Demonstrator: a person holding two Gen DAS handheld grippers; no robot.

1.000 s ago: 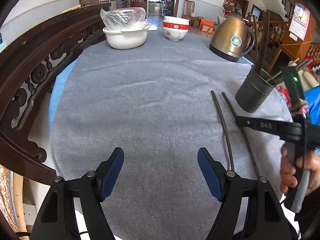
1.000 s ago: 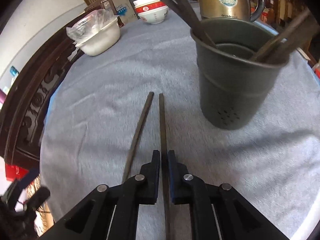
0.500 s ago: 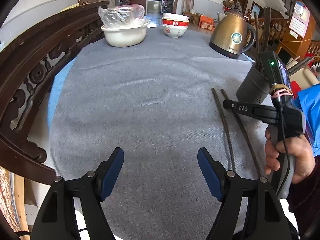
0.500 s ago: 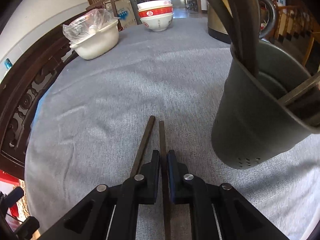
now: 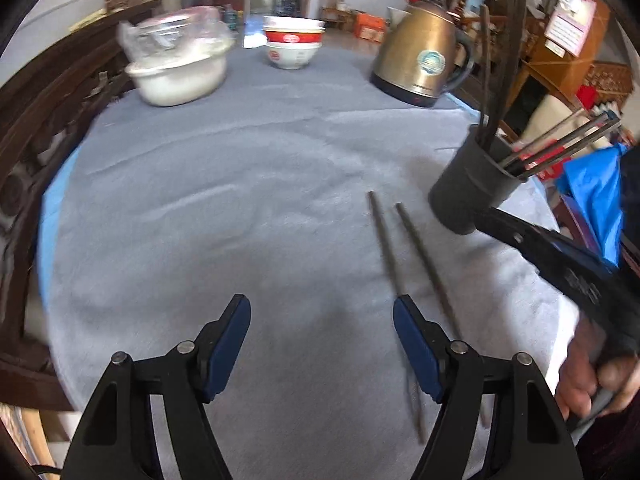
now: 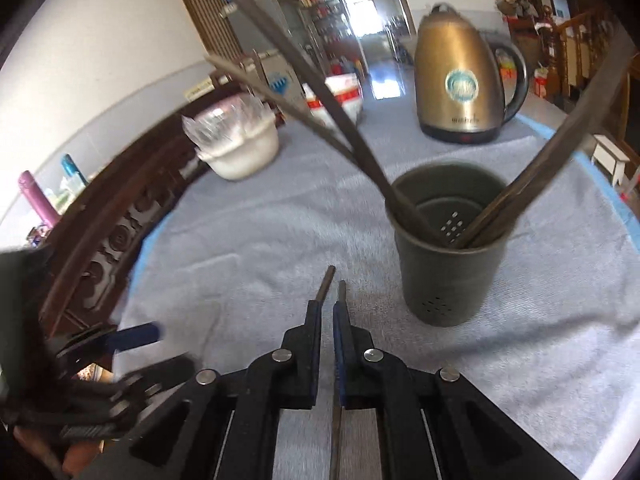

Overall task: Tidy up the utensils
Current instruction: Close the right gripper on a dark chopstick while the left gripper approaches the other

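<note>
Right gripper (image 6: 327,312) clamped on one dark thin chopstick (image 6: 341,289) | second chopstick (image 6: 326,282) on grey-clothed table (image 6: 240,240), just left | dark grey perforated utensil cup (image 6: 448,280) near right, holds more | left gripper (image 5: 322,340) wide, empty | gold kettle (image 6: 460,88): round label and base lettering unreadable

Gold kettle (image 5: 420,66) far side; red/white bowls (image 5: 293,44) stacked; plastic-covered white bowl (image 5: 180,74) left; grey cloth (image 5: 240,184).

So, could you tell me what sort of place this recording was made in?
Most likely a home dining room: a cloth-covered table with stacked bowls, an electric kettle and a chopstick holder.
</note>
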